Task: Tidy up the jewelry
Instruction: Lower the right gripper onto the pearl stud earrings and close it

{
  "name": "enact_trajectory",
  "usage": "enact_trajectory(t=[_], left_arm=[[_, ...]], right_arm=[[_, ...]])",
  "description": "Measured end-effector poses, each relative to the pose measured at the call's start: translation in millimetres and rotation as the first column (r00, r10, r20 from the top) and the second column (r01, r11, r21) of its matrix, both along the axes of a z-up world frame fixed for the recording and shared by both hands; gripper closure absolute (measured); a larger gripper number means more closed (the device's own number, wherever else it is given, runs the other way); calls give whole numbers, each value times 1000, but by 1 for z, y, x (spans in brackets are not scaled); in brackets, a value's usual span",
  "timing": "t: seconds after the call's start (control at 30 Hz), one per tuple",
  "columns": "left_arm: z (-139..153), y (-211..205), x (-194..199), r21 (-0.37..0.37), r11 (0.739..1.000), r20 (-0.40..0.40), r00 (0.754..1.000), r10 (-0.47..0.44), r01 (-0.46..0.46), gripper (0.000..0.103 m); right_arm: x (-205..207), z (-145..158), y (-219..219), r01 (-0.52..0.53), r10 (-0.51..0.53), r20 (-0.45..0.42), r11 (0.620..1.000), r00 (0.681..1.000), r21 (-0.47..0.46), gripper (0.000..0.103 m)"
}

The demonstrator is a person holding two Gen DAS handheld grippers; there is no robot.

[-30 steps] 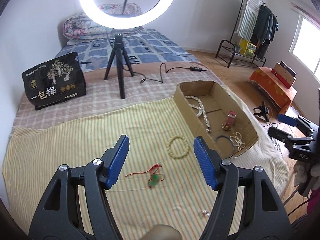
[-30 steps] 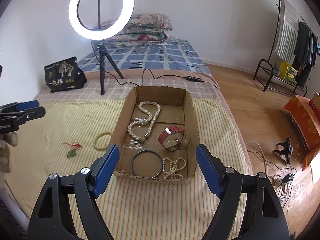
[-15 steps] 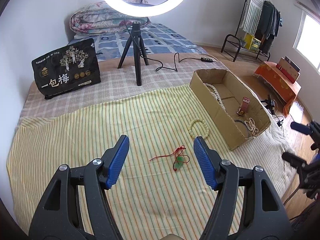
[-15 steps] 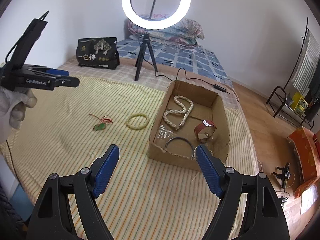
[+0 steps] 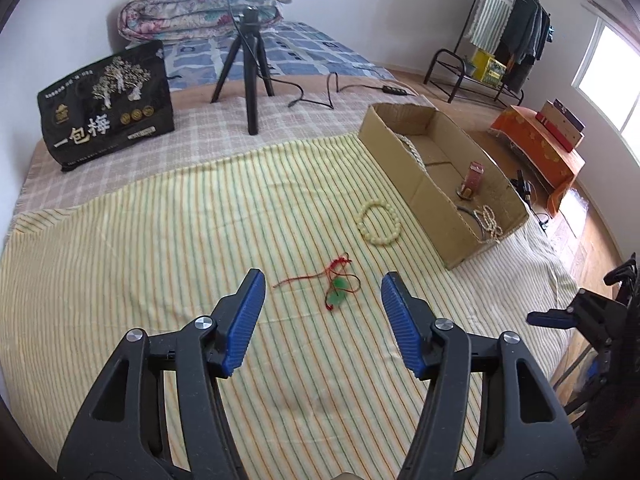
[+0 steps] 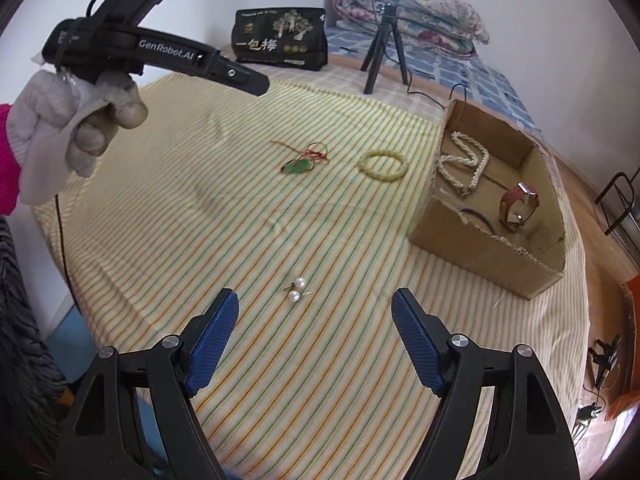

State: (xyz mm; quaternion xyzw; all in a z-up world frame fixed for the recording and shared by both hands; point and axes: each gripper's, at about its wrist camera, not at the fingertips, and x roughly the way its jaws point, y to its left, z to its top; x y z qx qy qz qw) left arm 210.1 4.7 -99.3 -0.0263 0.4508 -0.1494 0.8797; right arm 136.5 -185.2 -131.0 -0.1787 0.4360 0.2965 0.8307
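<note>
A green pendant on red string (image 5: 337,299) lies on the striped cloth just ahead of my left gripper (image 5: 323,280), whose jaws are closing with nothing between them. A cream bead bracelet (image 5: 379,227) lies farther on, beside the cardboard box (image 5: 424,196). The box holds a pearl necklace (image 6: 464,164), a red watch (image 6: 518,206) and a black bangle (image 6: 478,218). My right gripper (image 6: 315,296) stands open and empty just short of two pearl earrings (image 6: 298,290). A gloved hand (image 6: 80,128) holds the left gripper (image 6: 252,80) above the cloth's left side.
A ring light on a black tripod (image 5: 250,64) and a black printed bag (image 5: 106,100) stand at the back of the bed, with a cable (image 5: 320,96) and folded quilts (image 5: 192,16) behind. The bed drops to a wooden floor at the right, near an orange box (image 5: 540,148).
The left gripper sank toward the pendant and its jaws narrowed a little. The right gripper swung left from over the box and down, bringing the pearl earrings into view.
</note>
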Motion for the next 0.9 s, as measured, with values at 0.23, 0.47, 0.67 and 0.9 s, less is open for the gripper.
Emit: enact_trajectory(t=[0.23, 0.47, 0.67, 0.9], left_arm=[[-24, -5, 9, -44, 999, -84, 996, -17, 13, 40], [-40, -13, 15, -33, 999, -126, 991, -40, 36, 47], [-51, -16, 23, -32, 999, -148, 988, -46, 41, 47], [-64, -17, 31, -33, 999, -175, 984, -43, 37, 47]], right_arm=[[-3, -18, 12, -58, 59, -86, 998, 995, 20, 42], [8, -41, 12, -64, 69, -179, 997, 981, 33, 65], [21, -49, 11, -34, 44, -214, 998, 976, 50, 70], [27, -54, 14, -17, 25, -210, 999, 977, 39, 70]])
